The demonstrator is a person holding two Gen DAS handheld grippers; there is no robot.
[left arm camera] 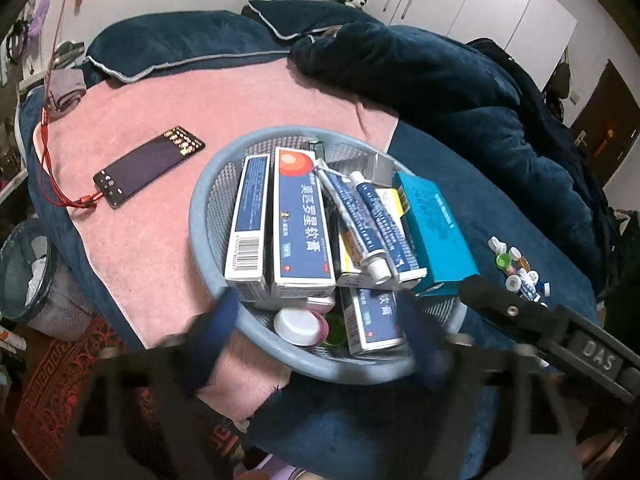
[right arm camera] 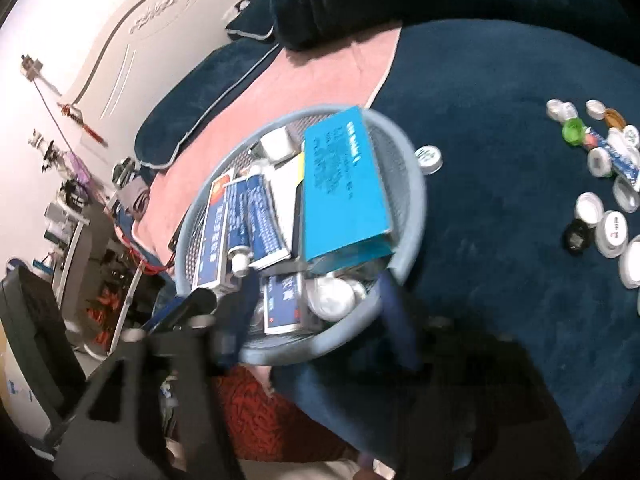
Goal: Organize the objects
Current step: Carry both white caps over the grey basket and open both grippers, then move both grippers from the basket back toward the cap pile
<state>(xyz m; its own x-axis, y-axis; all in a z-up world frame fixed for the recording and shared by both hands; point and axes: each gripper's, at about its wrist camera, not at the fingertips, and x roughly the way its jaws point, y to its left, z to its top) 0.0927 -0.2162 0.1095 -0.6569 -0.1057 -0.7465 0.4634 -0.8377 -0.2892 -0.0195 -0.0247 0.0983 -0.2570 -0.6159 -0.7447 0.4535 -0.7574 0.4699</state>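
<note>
A bed covered in dark blue plush fabric (left arm camera: pixel 432 184) fills both views, with a pink towel (left arm camera: pixel 168 168) spread over its left part. Nearest the cameras, the left gripper (left arm camera: pixel 320 332) stands released, its blurred blue fingers (left arm camera: pixel 212 320) spread either side of the near rim of a round grey-blue mesh basket (left arm camera: pixel 200 216), pressing on nothing. The right gripper (right arm camera: pixel 316 312) is likewise unclenched, its fingers straddling the same near rim without visibly pinching it. The basket sits across the edge where towel meets blue fabric and is heaped with medicine boxes (left arm camera: pixel 304 220), two ointment tubes (left arm camera: pixel 368 224), a teal box (left arm camera: pixel 436 224) leaning on the right side, and a white-capped jar (left arm camera: pixel 298 326) at the front. It looks light but top-heavy: the mesh wall is probably stiff, while the loose boxes would slide if it tilts, so the thick rim is the likeliest place to take hold, one gripper to each side, kept level. Farther right on the blue fabric lies a scatter of small bottle caps and lids (right arm camera: pixel 600 184), light, hard and likely to slip, best pinched across their edges; one cap (right arm camera: pixel 428 158) lies just beside the basket. Beyond on the towel rests a phone (left arm camera: pixel 148 168) with a red cable (left arm camera: pixel 60 184) plugged in, and behind it pillows (left arm camera: pixel 168 48) and a rumpled blue blanket (left arm camera: pixel 440 80).
</note>
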